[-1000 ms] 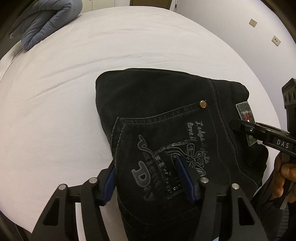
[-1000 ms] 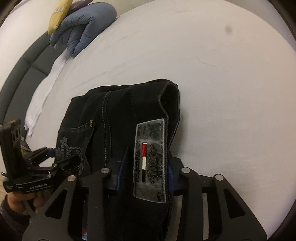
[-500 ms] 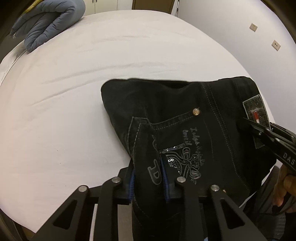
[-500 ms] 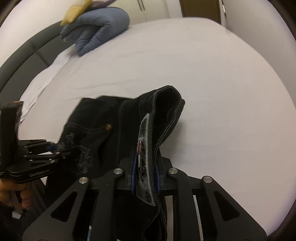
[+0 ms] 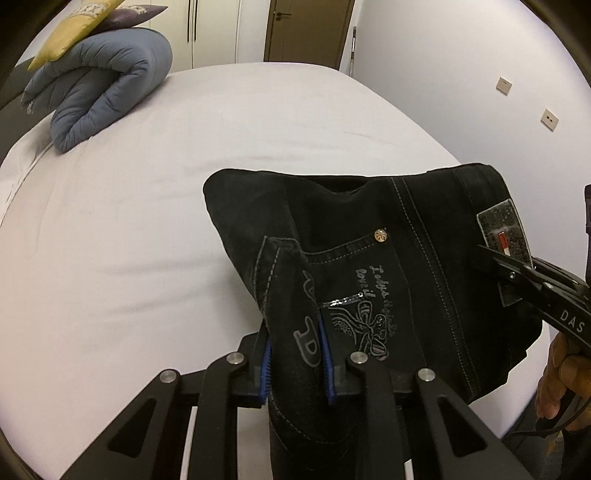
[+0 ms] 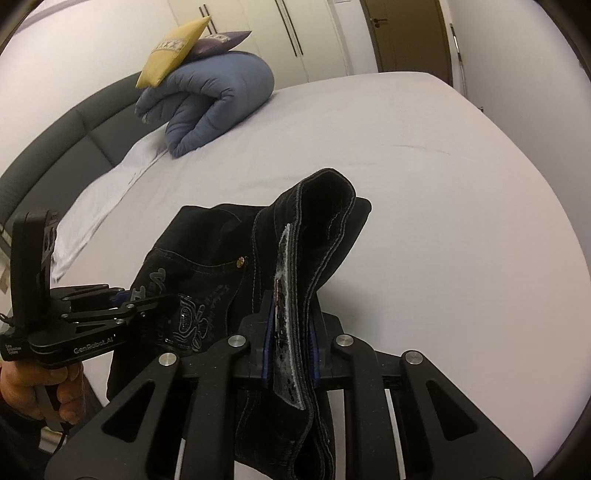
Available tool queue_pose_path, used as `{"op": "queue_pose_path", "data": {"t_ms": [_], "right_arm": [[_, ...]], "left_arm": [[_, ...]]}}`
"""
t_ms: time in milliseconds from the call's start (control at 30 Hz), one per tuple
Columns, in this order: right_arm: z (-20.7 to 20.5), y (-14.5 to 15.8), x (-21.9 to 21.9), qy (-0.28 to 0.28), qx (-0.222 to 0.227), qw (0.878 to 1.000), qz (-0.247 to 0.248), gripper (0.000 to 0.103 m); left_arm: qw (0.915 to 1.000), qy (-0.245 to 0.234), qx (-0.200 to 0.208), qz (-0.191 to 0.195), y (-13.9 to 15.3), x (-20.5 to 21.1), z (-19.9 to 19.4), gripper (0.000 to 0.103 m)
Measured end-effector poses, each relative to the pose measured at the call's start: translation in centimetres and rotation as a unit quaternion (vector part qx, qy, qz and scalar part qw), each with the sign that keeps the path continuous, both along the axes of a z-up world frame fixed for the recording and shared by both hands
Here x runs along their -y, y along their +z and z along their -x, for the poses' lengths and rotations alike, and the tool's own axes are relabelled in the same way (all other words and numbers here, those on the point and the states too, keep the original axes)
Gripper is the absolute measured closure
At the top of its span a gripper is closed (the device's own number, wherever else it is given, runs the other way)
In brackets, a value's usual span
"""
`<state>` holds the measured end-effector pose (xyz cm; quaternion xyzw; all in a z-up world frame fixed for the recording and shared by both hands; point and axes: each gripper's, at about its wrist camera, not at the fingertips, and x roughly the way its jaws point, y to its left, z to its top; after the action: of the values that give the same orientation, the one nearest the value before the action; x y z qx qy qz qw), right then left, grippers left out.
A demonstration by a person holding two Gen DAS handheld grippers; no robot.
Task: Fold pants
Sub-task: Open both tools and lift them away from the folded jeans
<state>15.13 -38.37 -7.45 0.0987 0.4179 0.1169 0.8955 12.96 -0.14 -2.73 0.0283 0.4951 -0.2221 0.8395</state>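
1. Gripping a raised fold of the black pants point(image 5: 424, 258) at the printed back pocket, the left gripper point(image 5: 295, 354) had its blue pads point(image 5: 266, 369) squeezed in on the denim, w/ only that bunch of cloth between them.
2. The right gripper point(image 6: 290, 350) was likewise pinched tight on the waistband, at the grey brand patch point(image 6: 286, 332) (seen edge-on in its own view).
3. From the left wrist view the right gripper point(image 5: 517, 266) came in from the right side, fingers closed over the patch point(image 5: 504, 236); the holder's hand point(image 5: 565, 373) showed below it.
4. The pants hung bunched betw. the two grippers, lifted at both grips; whether the far part touched the sheet, couldn't tell.
5. Beyond lay the white bed point(image 5: 147, 221), wide and smooth.
6. Far end: a rolled blue duvet point(image 6: 214, 103) w/ a yellow cushion point(image 6: 173, 51) on top, next to a dark headboard point(image 6: 55, 147).
7. Behind that stood a brown door point(image 5: 306, 29).
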Motion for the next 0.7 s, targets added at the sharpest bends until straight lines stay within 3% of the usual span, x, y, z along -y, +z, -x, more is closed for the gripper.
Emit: {"op": "queue_pose_path", "data": {"t_ms": [133,267,367,400,500,600,700], "right_arm": [[-3.7,-2.4,2.8,-0.012,-0.028,0.999,-0.023,0.089],[-5.9,-7.0,6.1,-0.035,-0.08,0.995,-0.051,0.089],[-6.6,-10.2,8.4,-0.054,-0.101,0.99,-0.083,0.078],[-6.4,-11.0,9.4,-0.059,-0.098,0.988,-0.103,0.07],[-5.5,-11.4,10.7,-0.058,-0.075,0.988,-0.124,0.062],[-4.9,-10.2,11.2,-0.077,-0.074,0.989,-0.098,0.056],[-3.1,-7.2,11.4,-0.103,-0.04,0.991,-0.082,0.055]], "left_arm": [[1.0,-0.002,-0.004,-0.005,-0.8,1.5,-2.9,0.08],[0.9996,-0.004,-0.028,-0.006,-4.1,3.7,-3.7,0.08],[0.9993,0.002,-0.038,0.0,-6.4,3.9,-4.1,0.074],[0.9993,0.006,-0.037,0.002,-6.7,3.8,-4.3,0.072],[0.9985,0.022,-0.04,0.032,-7.3,3.1,-3.7,0.059],[0.9948,0.047,-0.042,0.081,-6.7,1.5,-3.0,0.058],[0.9878,0.079,0.005,0.134,-3.8,-1.2,-1.7,0.05]]}}
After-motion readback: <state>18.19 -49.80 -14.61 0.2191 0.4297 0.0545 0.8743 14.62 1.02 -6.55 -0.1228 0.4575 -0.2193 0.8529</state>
